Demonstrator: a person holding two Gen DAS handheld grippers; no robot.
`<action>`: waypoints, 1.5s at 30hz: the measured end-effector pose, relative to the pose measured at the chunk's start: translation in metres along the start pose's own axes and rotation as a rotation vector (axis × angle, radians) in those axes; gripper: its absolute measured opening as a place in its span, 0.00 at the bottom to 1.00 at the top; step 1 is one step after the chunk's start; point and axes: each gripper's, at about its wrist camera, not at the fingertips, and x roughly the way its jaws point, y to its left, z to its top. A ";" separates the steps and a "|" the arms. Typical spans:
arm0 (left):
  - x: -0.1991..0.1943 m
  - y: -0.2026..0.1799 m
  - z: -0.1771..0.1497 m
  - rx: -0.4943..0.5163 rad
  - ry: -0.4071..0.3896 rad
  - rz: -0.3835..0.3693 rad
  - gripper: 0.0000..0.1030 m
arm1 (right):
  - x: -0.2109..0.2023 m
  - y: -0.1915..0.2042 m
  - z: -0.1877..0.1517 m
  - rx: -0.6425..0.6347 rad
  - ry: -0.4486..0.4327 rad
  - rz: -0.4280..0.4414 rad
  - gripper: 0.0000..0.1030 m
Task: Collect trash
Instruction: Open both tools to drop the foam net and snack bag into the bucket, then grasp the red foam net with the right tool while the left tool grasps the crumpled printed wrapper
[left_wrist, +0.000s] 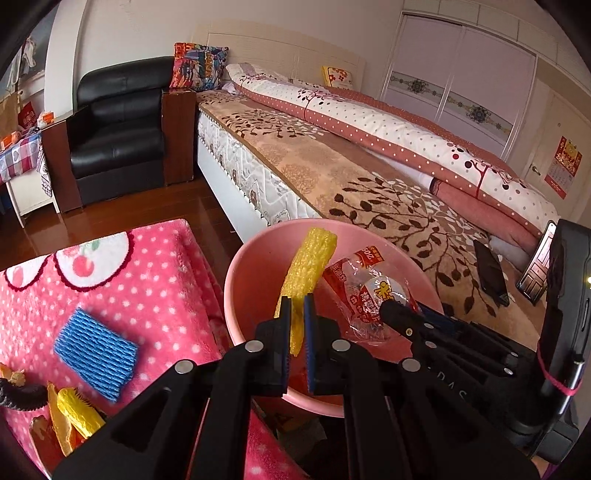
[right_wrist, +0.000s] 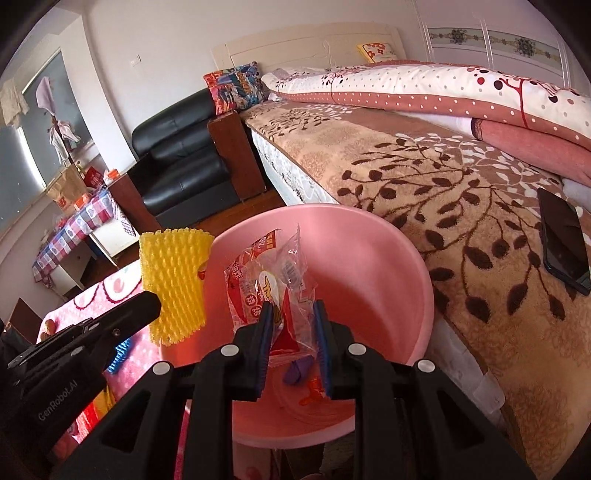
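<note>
1. Currently both grippers are over the pink bin (right_wrist: 369, 258), which stands between the bed (left_wrist: 369, 177) and the pink blanket (left_wrist: 155, 280).
2. Left gripper (left_wrist: 297, 325): jaws nearly closed, pinching the yellow net (left_wrist: 308, 266), which stands up above the bin's rim.
3. Right gripper (right_wrist: 293, 325): jaws a little apart, with the wrapper (right_wrist: 266, 284) between them; the left pad touches it, while contact at the right pad cannot be told.
4. Left view only: a blue net (left_wrist: 96, 354) lies flat on the blanket, with yellow scraps (left_wrist: 74, 413) near its lower-left edge.
5. Right view only: the bin's floor, holding a purple scrap (right_wrist: 297, 369) and an orange scrap (right_wrist: 312, 391).
6. A phone (right_wrist: 563, 240) lies on the bed, well apart from the bin; the right view shows it more fully.
</note>
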 end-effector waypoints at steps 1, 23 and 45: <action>0.002 0.000 -0.001 0.001 0.005 0.003 0.06 | 0.001 0.001 0.000 -0.003 0.003 -0.004 0.22; -0.020 -0.002 0.007 0.006 -0.048 -0.002 0.32 | -0.013 0.008 0.001 -0.017 -0.031 -0.001 0.44; -0.124 0.029 -0.027 -0.001 -0.142 0.005 0.32 | -0.098 0.081 -0.039 -0.115 -0.093 0.172 0.47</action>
